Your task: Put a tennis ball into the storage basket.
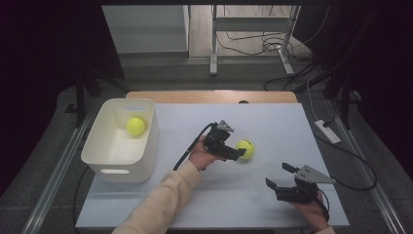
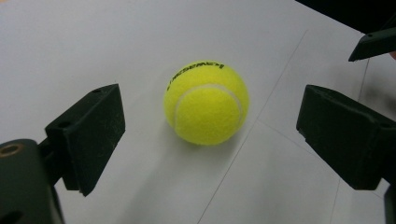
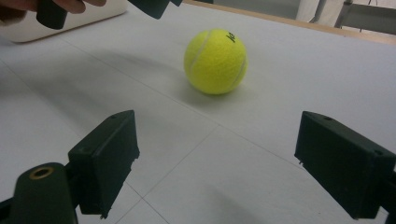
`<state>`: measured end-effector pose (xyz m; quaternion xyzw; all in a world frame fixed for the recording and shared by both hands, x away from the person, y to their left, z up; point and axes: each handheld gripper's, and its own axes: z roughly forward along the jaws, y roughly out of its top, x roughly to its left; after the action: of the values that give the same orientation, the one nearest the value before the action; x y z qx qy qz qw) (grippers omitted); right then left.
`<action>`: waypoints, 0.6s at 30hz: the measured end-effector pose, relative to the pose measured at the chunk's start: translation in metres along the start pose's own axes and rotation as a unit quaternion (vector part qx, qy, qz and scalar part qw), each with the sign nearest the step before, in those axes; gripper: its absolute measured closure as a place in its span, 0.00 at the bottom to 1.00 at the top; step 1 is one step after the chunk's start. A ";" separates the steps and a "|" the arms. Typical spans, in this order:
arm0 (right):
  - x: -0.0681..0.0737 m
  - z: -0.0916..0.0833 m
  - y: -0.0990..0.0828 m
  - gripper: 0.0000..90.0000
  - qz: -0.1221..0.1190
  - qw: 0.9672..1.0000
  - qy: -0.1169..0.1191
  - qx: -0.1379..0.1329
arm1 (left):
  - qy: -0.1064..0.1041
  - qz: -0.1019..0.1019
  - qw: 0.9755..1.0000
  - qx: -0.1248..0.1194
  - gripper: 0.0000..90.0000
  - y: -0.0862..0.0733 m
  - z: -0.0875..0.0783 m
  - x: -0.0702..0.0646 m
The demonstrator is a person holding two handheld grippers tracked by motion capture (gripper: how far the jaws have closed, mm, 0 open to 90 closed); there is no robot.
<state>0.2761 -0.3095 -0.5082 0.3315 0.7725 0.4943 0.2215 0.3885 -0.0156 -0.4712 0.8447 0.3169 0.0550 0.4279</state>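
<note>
- High view: left gripper [image 1: 233, 152] hovered mid-table, right beside the tennis ball [image 1: 246, 148], claw pointing at it from the left. Ball sat on the white table [image 1: 272, 122], right of centre, not gripped.
- Same view: second tennis ball [image 1: 136, 126] lay inside the white bin [image 1: 148, 146] at the left side of the table, toward its far end. Well apart from the first ball.
- Same view: right gripper [image 1: 280, 176] rested near the front right edge of the table, claw spread apart, nothing in it. Held off from the ball, nearer the person.
- Left gripper view: left gripper [image 2: 210, 135] looked straight down its claw, jaws standing wide apart. Tennis ball [image 2: 206, 102] sat on the table ahead, framed between the two jaws but a little beyond them, touched by neither pad. Black lettering showed on top of the ball. Tip of the other gripper peeked in at the upper right corner.
- Right gripper view: right gripper [image 3: 217, 163] had its claw wide apart too, bare table between the jaws. Tennis ball [image 3: 215, 61] sat farther ahead, clear of the jaws. Left gripper's dark tips and a bit of hand hung at the top left, with the bin's edge [image 3: 93, 16] behind.
</note>
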 end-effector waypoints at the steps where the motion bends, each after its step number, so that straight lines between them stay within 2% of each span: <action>1: 0.000 0.000 0.000 0.15 0.000 1.000 0.000 0.000 | -0.002 -0.001 1.000 0.000 0.10 0.000 0.002 0.000; 18: 0.000 0.000 0.000 0.15 -0.001 1.000 0.000 0.001 | -0.003 0.001 1.000 0.008 0.09 0.001 0.020 0.001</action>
<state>0.2760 -0.3095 -0.5082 0.3311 0.7731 0.4937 0.2212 0.3972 -0.0289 -0.4829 0.8486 0.3149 0.0504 0.4220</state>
